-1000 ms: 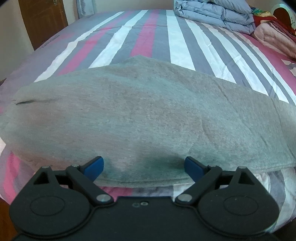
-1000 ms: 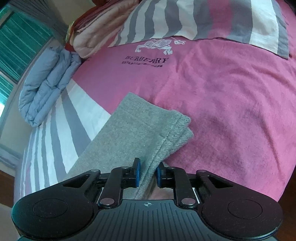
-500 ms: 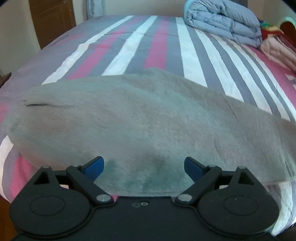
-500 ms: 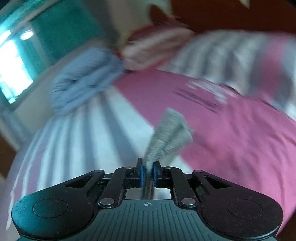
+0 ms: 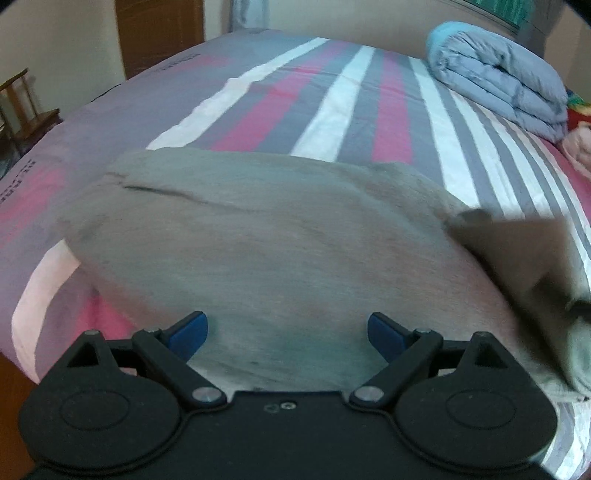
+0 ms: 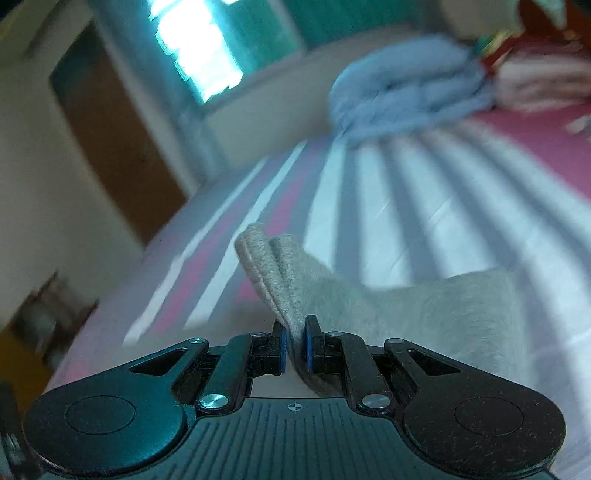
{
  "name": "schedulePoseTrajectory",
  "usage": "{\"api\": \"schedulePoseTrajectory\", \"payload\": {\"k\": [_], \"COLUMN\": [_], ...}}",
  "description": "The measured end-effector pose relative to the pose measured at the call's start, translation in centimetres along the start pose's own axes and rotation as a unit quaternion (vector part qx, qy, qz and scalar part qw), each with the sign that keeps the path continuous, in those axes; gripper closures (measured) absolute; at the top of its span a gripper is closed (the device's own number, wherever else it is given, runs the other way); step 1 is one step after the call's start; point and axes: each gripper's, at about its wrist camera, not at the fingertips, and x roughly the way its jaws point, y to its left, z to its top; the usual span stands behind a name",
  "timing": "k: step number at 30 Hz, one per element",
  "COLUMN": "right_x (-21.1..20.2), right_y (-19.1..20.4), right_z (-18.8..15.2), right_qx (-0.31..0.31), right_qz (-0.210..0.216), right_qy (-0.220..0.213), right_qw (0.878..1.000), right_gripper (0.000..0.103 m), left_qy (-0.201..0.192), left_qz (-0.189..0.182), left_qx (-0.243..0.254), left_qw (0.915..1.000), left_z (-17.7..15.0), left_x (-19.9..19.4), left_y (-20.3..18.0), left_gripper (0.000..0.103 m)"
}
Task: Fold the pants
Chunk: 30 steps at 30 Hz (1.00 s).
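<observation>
The grey pants (image 5: 266, 251) lie flat across the striped bed (image 5: 332, 103), with the waist end toward the left. My left gripper (image 5: 287, 332) is open, its blue fingertips spread just above the near edge of the pants, holding nothing. My right gripper (image 6: 294, 349) is shut on the leg cuffs of the pants (image 6: 273, 273) and holds them lifted above the bed. The lifted leg end enters the left wrist view at the right (image 5: 517, 258), blurred, above the flat part.
A folded blue-grey duvet (image 5: 498, 85) lies at the far right of the bed, with pink bedding (image 5: 580, 147) beside it. A brown wooden door (image 5: 159, 33) and a wooden stool (image 5: 22, 107) stand beyond the left side of the bed.
My right gripper has lifted the leg cuffs off the pink bedspread and swung them over toward the waist end. The leg fabric now enters the left wrist view. The left gripper stays open.
</observation>
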Motion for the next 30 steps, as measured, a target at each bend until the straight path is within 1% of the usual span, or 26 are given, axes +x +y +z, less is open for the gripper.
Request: {"api": "schedulePoseTrajectory", "payload": {"k": [2,3,5,6,7,8,9,10,11,12,14,17,20,22,23,24,25,26,27,28,29,30], "right_x": [2.3,3.0,3.7,3.9,4.1,3.8,3.1,2.2,1.6,0.8,-0.7,-1.9,-2.9,-3.2,-3.3,-3.3,-3.5,-4.0,-4.1,-4.3,-4.4,-4.7], "right_y": [0.6,0.9,1.2,1.2,1.1,1.1,1.0,0.9,0.9,0.5,-0.6,-3.5,-6.4,-7.2,-7.5,-7.9,-8.2,-8.2,-8.3,-8.6,-8.8,-8.7], "right_z": [-2.2,-3.2,-4.4,-4.5,-4.3,-4.0,-3.7,-3.5,-3.3,-3.1,-3.1,-2.9,-2.9,-3.1,-3.2,-3.1,-3.3,-3.5,-3.6,-3.7,-3.8,-3.9], "right_qx": [0.002,-0.007,-0.021,-0.022,-0.019,-0.015,-0.017,-0.024,-0.032,-0.036,-0.023,-0.005,0.027,0.036,0.038,0.04,0.043,0.047,0.05,0.051,0.052,0.054], "right_qz": [0.002,-0.005,-0.019,-0.014,-0.001,0.018,0.031,0.039,0.043,0.038,0.017,-0.029,-0.048,-0.053,-0.056,-0.058,-0.058,-0.059,-0.059,-0.058,-0.058,-0.06], "right_qy": [0.044,0.058,0.062,0.071,0.084,0.091,0.089,0.081,0.073,0.06,0.038,0.021,0.016,0.011,0.011,0.014,0.015,0.015,0.014,0.014,0.015,0.015], "right_qw": [0.999,0.998,0.998,0.997,0.996,0.996,0.995,0.996,0.996,0.997,0.999,0.999,0.998,0.998,0.998,0.997,0.997,0.997,0.997,0.997,0.997,0.997], "right_gripper": [0.093,0.093,0.089,0.077,0.057,0.048,0.034,0.032,0.032,0.032,0.032,0.032,0.032,0.032,0.032,0.032,0.032,0.032,0.032,0.032,0.032,0.032], "left_qy": [-0.001,0.001,0.003,0.004,0.006,0.01,0.016,0.025,0.036,0.048,0.063,0.069,0.084,0.098,0.108,0.109,0.107,0.108,0.116,0.123,0.121,0.117], "left_qz": [-0.002,-0.005,-0.012,-0.017,-0.026,-0.041,-0.057,-0.076,-0.094,-0.107,-0.116,-0.112,-0.138,-0.153,-0.155,-0.161,-0.173,-0.193,-0.216,-0.231,-0.229,-0.224], "left_qx": [-0.008,-0.012,-0.017,-0.018,-0.02,-0.023,-0.03,-0.04,-0.049,-0.059,-0.064,-0.054,-0.055,-0.057,-0.061,-0.07,-0.081,-0.094,-0.109,-0.12,-0.122,-0.12], "left_qw": [1.0,0.9999,0.9998,0.9997,0.9994,0.9988,0.9978,0.996,0.9937,0.9913,0.9892,0.9898,0.9853,0.9817,0.9802,0.9784,0.9756,0.9707,0.9634,0.9575,0.958,0.9601], "left_z": [0.1,0.2,0.3,0.3,0.4,0.5,0.5,0.6,0.7,0.7,0.7,0.5,0.4,0.2,0.1,0.0,-0.1,-0.1,0.0,0.1,0.2,0.3], "left_x": [0.0,0.1,0.1,0.0,0.0,-0.1,-0.1,0.1,0.4,0.7,1.4,2.0,2.5,3.3,3.7,3.9,4.0,4.1,4.4,4.7,4.8,5.0], "left_y": [0.6,0.7,0.7,0.6,0.5,0.3,0.1,-0.1,-0.2,-0.5,-1.2,-2.4,-3.6,-4.5,-4.9,-5.1,-5.1,-5.2,-5.2,-5.3,-5.5,-5.7], "left_gripper": [0.016,0.016,0.016,0.016,0.015,0.015,0.015,0.014,0.013,0.012,0.012,0.011,0.012,0.02,0.02,0.022,0.025,0.042,0.059,0.062,0.07,0.084]}}
